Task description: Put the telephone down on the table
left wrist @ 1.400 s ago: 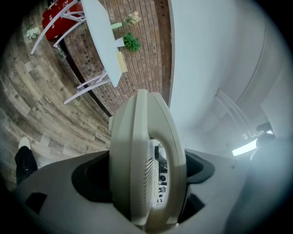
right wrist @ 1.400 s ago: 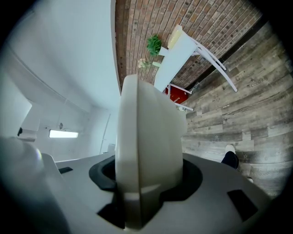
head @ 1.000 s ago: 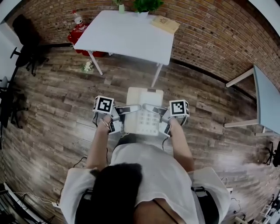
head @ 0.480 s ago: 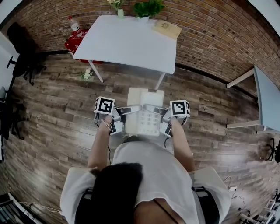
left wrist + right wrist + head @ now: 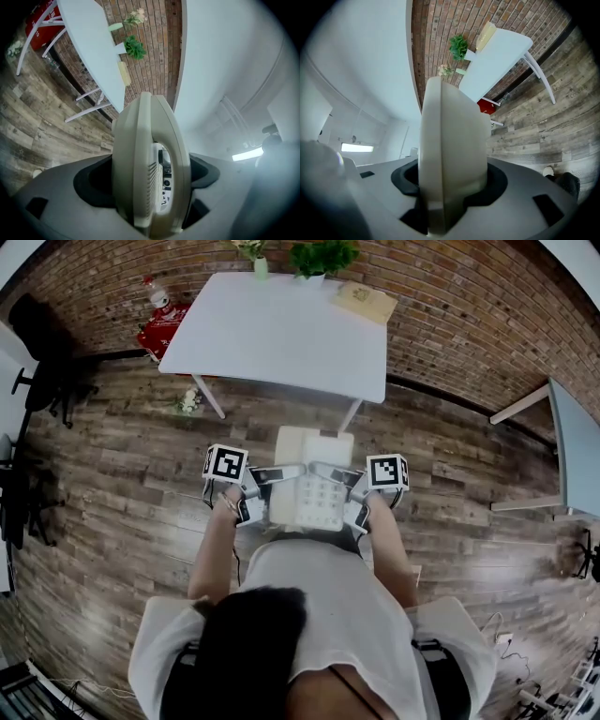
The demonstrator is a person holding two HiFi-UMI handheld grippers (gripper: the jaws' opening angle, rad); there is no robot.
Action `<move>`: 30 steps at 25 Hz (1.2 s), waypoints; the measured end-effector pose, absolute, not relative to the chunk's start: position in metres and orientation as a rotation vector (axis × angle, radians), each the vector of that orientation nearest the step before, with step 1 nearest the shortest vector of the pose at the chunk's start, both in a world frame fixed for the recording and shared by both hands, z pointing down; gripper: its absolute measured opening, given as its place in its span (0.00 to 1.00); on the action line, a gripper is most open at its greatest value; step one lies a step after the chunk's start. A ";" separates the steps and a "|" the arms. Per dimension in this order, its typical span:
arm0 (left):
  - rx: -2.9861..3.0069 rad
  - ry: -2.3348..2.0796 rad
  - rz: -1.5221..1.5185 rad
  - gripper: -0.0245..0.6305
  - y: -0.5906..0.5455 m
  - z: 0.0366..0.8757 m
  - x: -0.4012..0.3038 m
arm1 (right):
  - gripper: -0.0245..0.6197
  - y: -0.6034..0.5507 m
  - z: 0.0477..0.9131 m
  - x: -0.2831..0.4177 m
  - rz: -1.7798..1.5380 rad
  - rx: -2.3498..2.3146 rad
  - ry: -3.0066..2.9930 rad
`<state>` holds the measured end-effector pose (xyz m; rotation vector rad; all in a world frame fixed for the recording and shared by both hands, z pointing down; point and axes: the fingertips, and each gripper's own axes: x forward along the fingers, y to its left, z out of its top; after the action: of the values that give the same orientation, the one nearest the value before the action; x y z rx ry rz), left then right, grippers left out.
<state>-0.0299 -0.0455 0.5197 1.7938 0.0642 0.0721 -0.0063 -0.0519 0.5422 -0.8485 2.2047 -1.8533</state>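
Note:
A cream desk telephone (image 5: 312, 479) with its handset on the left side is held in the air over the wooden floor, in front of the person's chest. My left gripper (image 5: 267, 474) is shut on its left edge and my right gripper (image 5: 339, 476) on its right edge. In the left gripper view the telephone (image 5: 150, 164) stands edge-on between the jaws, handset side facing me. The right gripper view has its smooth right side (image 5: 450, 164) clamped between the jaws. The white table (image 5: 277, 329) stands ahead, a short way beyond the telephone.
On the table's far edge sit two small potted plants (image 5: 319, 254) and a tan book (image 5: 364, 301). A red crate (image 5: 159, 329) with a bottle stands on the floor at its left end. Black chairs (image 5: 37, 362) are at the left, another table (image 5: 572, 442) at the right.
The table has drawn slightly nearer in the head view as the person moves forward. Both grippers keep the same hold on the telephone.

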 end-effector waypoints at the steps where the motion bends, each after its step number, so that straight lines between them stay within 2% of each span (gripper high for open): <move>1: 1.792 0.065 0.071 0.74 -0.047 0.521 -0.030 | 0.40 -0.053 0.542 -0.008 -1.860 -0.842 2.195; 16: 1.784 0.014 0.075 0.74 -0.079 0.532 -0.032 | 0.40 -0.085 0.550 -0.007 -1.877 -0.807 2.214; 30: 1.741 -0.074 0.023 0.74 -0.171 0.542 -0.014 | 0.40 -0.178 0.560 0.010 -1.962 -0.715 2.242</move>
<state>-0.0139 -0.1708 0.5419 1.7413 -0.0741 0.0233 0.0097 -0.1780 0.5596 -0.7151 2.2417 -1.9622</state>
